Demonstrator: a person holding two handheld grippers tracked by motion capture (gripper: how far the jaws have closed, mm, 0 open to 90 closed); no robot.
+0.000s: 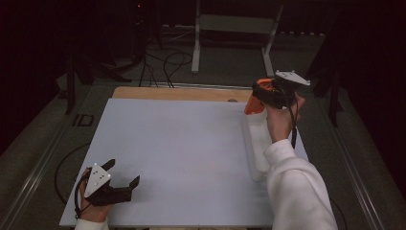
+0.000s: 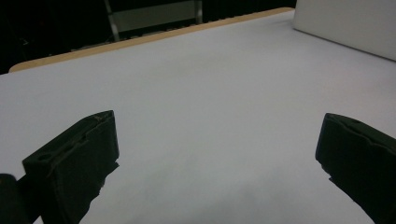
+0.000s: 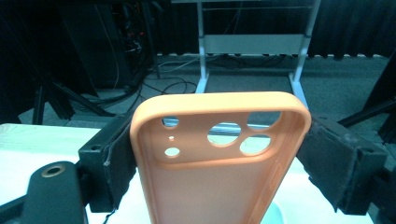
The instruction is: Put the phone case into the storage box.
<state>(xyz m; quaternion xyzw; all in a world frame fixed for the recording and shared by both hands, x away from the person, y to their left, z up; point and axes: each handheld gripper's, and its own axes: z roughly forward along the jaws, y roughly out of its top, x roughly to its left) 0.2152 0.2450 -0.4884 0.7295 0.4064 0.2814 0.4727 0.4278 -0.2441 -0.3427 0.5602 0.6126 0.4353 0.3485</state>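
In right claw [image 3: 217, 154]: orange phone case [image 3: 215, 158], clamped.

My desk [image 1: 182, 143] has a big white top. A strip of light wood [image 1: 177, 93] shows along its far edge. A long white box [image 1: 256, 143] lies flat on the desk by the right edge. My left tongs [image 1: 125, 173] rest on the desk near the front left corner.

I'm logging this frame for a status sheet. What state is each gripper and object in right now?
left gripper: open, holding nothing, low over the table.
right gripper: shut on the orange phone case, raised above the table's far right.
orange phone case: empty, upright, clamped by its side edges.
white tray: lying flat at the table's right edge.
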